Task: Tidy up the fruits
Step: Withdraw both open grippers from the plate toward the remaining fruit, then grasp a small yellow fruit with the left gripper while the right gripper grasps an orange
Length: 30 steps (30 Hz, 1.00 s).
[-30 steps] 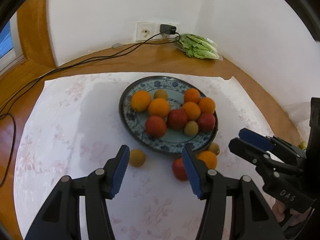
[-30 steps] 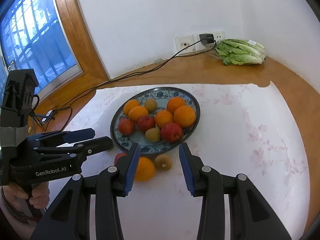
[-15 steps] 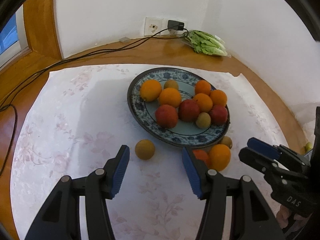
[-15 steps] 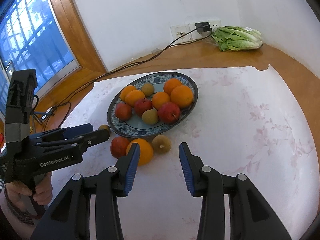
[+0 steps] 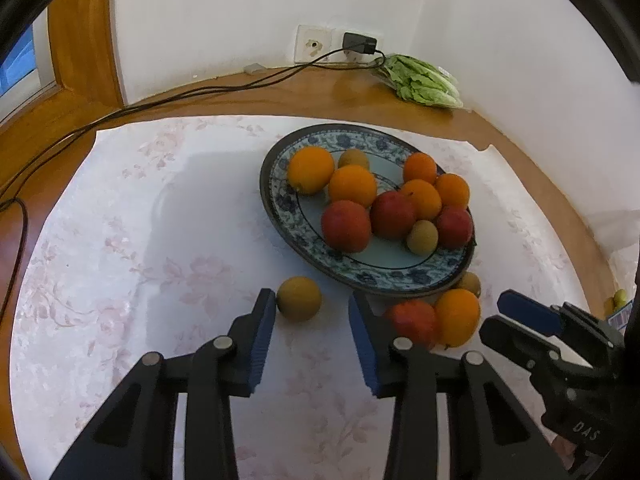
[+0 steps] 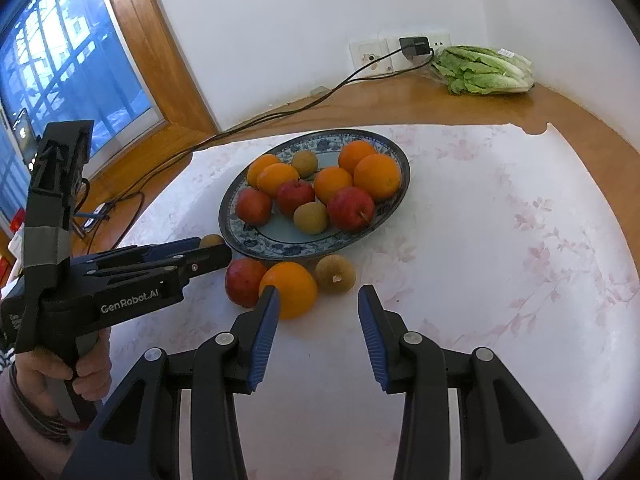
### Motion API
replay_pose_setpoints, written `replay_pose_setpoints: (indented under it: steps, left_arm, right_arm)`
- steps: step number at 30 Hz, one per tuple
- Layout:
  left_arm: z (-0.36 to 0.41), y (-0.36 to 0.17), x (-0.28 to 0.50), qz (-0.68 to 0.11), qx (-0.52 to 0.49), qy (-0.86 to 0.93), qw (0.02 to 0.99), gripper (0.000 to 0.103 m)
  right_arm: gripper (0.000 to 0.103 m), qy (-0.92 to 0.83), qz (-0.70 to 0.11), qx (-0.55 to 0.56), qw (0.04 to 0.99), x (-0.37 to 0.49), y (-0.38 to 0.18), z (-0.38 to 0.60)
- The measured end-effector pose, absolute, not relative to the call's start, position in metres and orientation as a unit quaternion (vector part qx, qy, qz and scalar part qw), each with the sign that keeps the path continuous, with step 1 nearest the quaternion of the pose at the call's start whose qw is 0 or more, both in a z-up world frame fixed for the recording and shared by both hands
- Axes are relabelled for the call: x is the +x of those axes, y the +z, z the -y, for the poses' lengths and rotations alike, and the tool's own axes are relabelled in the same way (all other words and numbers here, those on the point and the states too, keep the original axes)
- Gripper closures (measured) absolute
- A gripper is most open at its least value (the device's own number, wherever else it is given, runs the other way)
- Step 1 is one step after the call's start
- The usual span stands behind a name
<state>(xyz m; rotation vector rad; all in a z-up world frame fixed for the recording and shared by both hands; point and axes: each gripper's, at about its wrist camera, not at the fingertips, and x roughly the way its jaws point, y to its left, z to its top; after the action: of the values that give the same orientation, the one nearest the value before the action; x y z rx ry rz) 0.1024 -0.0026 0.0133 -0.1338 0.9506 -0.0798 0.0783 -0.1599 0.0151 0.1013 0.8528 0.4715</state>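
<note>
fruit [image 5: 299, 298] sits loose beside the plate [image 5: 280, 204]; our left tongs [image 5: 311, 303] have just been closing, still unclamped around it, right tongs [image 6: 318, 300] gape empty.

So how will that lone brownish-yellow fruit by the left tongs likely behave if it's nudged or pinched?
The brownish-yellow fruit looks round and sits loose on the smooth cloth, so a nudge would probably roll it. It looks firm with dull skin, so it should grip well. The left tongs, jaws just narrowed, don't clamp it yet.
</note>
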Motion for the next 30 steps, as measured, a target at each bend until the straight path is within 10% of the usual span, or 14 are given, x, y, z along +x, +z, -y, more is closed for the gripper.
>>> replay_pose_setpoints:
  steps: [30]
  left_arm:
    - [0.0, 0.01, 0.102, -0.459, -0.073, -0.041, 0.884, 0.078]
  right_arm:
    - [0.061, 0.258, -0.416, 0.05, 0.87, 0.084, 0.002, 0.137]
